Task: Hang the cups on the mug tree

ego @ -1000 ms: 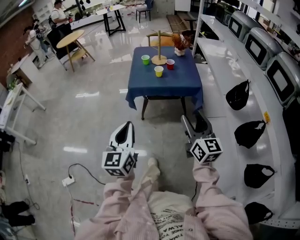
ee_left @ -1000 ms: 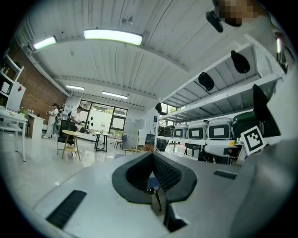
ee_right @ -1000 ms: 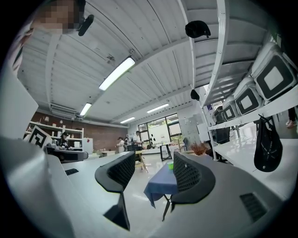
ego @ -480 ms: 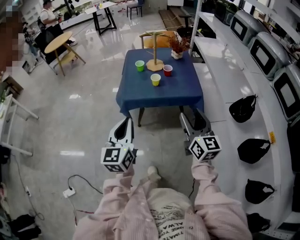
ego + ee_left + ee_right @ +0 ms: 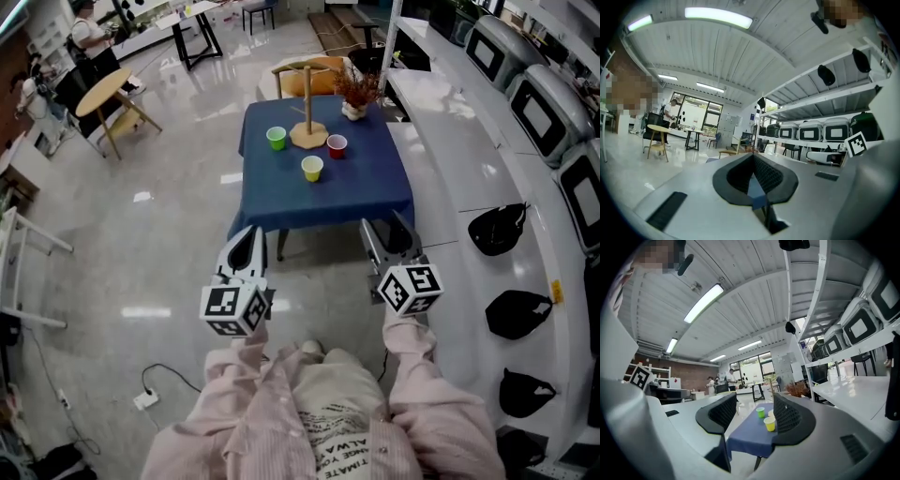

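A table under a blue cloth (image 5: 323, 202) stands ahead on the floor. On it are a wooden mug tree (image 5: 307, 127), a green cup (image 5: 276, 138), a red cup (image 5: 337, 145) and a yellow cup (image 5: 312, 168). Both grippers are held level in front of the table's near edge, short of it. My left gripper (image 5: 246, 251) is empty, and its pads meet at the tips (image 5: 752, 157). My right gripper (image 5: 389, 236) stands open with nothing in it. Between its jaws (image 5: 754, 401) I see the yellow cup (image 5: 769, 423), the green cup (image 5: 761, 412) and the blue cloth (image 5: 750, 434).
White shelving with black bags (image 5: 497, 230) and boxy white machines runs along the right. A chair (image 5: 309, 73) and a vase of dried plants (image 5: 354, 94) are at the table's far side. A round wooden table (image 5: 101, 86) and people are far left. A power strip (image 5: 145, 400) lies on the floor.
The table with the cups has drawn nearer in the head view. Both grippers have travelled forward toward it, level and side by side, with their jaws unchanged.
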Available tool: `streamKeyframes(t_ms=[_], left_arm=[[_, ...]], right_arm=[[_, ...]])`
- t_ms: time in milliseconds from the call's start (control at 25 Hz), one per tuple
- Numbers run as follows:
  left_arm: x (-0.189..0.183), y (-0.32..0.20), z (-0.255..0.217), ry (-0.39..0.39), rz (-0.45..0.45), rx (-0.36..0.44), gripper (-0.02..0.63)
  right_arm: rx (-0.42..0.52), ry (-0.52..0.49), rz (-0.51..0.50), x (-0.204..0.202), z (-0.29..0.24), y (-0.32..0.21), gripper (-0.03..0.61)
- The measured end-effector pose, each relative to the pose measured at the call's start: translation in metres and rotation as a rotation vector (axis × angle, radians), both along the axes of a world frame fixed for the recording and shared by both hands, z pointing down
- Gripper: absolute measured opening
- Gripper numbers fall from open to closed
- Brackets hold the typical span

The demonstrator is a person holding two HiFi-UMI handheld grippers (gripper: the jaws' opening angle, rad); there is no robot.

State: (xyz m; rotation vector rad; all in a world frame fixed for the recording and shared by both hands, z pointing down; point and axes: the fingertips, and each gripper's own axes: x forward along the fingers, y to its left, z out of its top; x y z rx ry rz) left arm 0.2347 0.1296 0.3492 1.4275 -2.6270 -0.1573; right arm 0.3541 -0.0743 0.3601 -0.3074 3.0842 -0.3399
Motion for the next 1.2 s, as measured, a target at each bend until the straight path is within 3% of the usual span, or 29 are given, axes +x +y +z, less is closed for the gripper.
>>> streamKeyframes(t_ms=[520,1200], left_arm=[[-0.044,-0.026,0.027,0.057,0.008,-0.008,-0.002],[-0.165,-0.112,0.057,0.151,-0.027,-0.034,-0.002]], right_arm=[[-0.023,0.047,0.029,-0.038,0.03,-0.03,0.227],[-0.06,0.107,0.029,-0.166,0.062,-0.128,0.227]])
